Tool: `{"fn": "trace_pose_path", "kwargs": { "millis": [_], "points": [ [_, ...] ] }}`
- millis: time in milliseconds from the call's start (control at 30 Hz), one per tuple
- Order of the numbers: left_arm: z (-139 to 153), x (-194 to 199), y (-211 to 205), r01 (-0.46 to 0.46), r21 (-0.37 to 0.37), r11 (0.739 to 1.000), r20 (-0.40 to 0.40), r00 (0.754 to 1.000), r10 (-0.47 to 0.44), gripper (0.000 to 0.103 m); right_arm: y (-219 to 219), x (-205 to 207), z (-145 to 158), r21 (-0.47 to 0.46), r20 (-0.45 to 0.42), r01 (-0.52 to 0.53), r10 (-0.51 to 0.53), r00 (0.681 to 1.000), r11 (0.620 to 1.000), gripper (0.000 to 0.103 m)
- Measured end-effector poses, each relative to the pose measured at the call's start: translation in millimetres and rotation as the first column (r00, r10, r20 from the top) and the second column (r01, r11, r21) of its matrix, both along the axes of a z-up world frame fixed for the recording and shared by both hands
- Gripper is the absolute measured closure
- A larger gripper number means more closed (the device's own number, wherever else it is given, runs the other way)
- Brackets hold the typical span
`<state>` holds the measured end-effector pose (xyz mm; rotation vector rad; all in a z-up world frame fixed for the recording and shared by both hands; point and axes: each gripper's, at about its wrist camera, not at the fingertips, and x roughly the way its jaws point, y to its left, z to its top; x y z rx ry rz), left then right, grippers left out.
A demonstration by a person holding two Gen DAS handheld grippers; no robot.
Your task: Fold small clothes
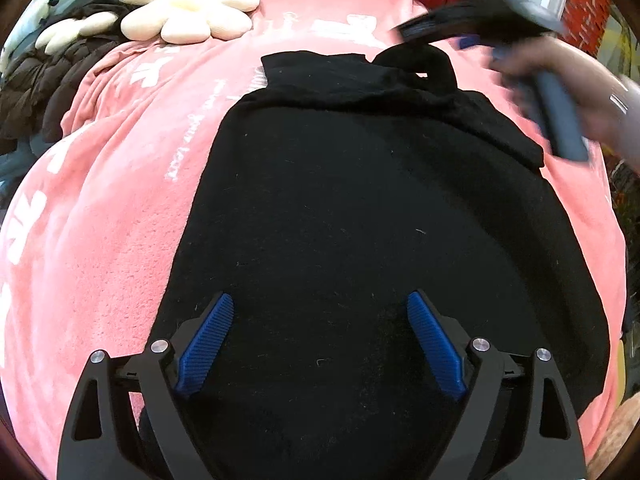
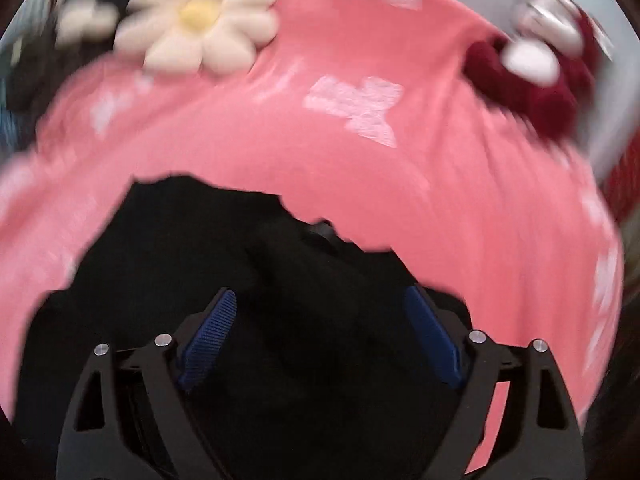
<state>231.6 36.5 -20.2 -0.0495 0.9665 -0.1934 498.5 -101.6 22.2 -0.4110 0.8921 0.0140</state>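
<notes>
A black garment (image 1: 360, 208) lies spread flat on a pink blanket (image 1: 100, 240), its far end bunched into folds. My left gripper (image 1: 320, 304) is open and empty, just above the garment's near part. My right gripper (image 2: 320, 300) is open over the garment's rumpled far edge (image 2: 280, 264); the view is blurred by motion. The right gripper also shows in the left wrist view (image 1: 480, 20) at the top right, held in a hand above the garment's far corner.
A cream daisy-shaped cushion (image 1: 188, 4) lies at the far left of the blanket, next to dark quilted clothing (image 1: 44, 80). A dark red plush toy (image 2: 528, 80) sits at the far right. The pink blanket (image 2: 360, 168) has white printed shapes.
</notes>
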Motion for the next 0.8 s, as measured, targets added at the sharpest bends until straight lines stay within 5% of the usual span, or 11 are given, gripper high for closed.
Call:
{"fn": "trace_pose_path", "kwargs": {
  "millis": [33,100,167,267,300,400,467,500,600,733,800],
  "points": [
    [0,0,1,0.001,-0.006,1.000,-0.001,1.000,-0.001,0.017,-3,9,-4,0.028,-0.050,0.025,-0.024,0.998,0.999,0.089],
    [0,0,3,0.006,-0.017,1.000,-0.004,1.000,-0.006,0.017,-40,7,22,0.282,-0.013,0.125,-0.126,0.992,0.951,0.099],
    [1,0,6,0.009,-0.031,0.999,-0.008,1.000,-0.009,0.017,-98,-23,55,0.600,0.048,0.169,-0.246,0.968,0.782,0.099],
    [3,3,9,-0.002,-0.061,0.998,-0.023,1.000,0.001,0.017,-200,-88,37,0.874,-0.014,0.247,-0.486,0.874,0.418,0.097],
    [3,3,10,-0.009,-0.073,0.997,-0.026,1.000,0.007,0.017,-214,-96,23,0.874,-0.047,0.287,-0.519,0.853,0.392,0.091],
    [6,6,16,-0.032,-0.118,0.992,-0.036,0.999,0.028,0.017,-248,-121,-52,0.742,-0.247,0.515,-0.539,0.805,0.429,0.080],
    [11,9,25,-0.046,-0.214,0.976,-0.044,0.998,0.038,0.017,-263,-146,-70,0.819,-0.275,0.471,-0.495,0.824,0.328,0.083],
    [13,11,30,-0.055,-0.266,0.962,-0.051,0.998,0.043,0.017,-266,-154,-66,0.833,-0.263,0.456,-0.500,0.825,0.314,0.080],
    [19,34,50,-0.144,-0.442,0.885,-0.115,0.988,0.103,0.017,-264,-153,-46,0.830,-0.196,0.410,-0.490,0.849,0.379,0.049],
    [17,88,58,-0.247,-0.615,0.749,-0.212,0.966,0.145,0.016,-269,-127,-30,0.798,-0.179,0.407,-0.469,0.865,0.445,0.049],
    [14,122,55,-0.291,-0.607,0.740,-0.239,0.954,0.179,0.016,-277,-126,-37,0.789,-0.208,0.430,-0.468,0.859,0.439,0.049]
  ]
}}
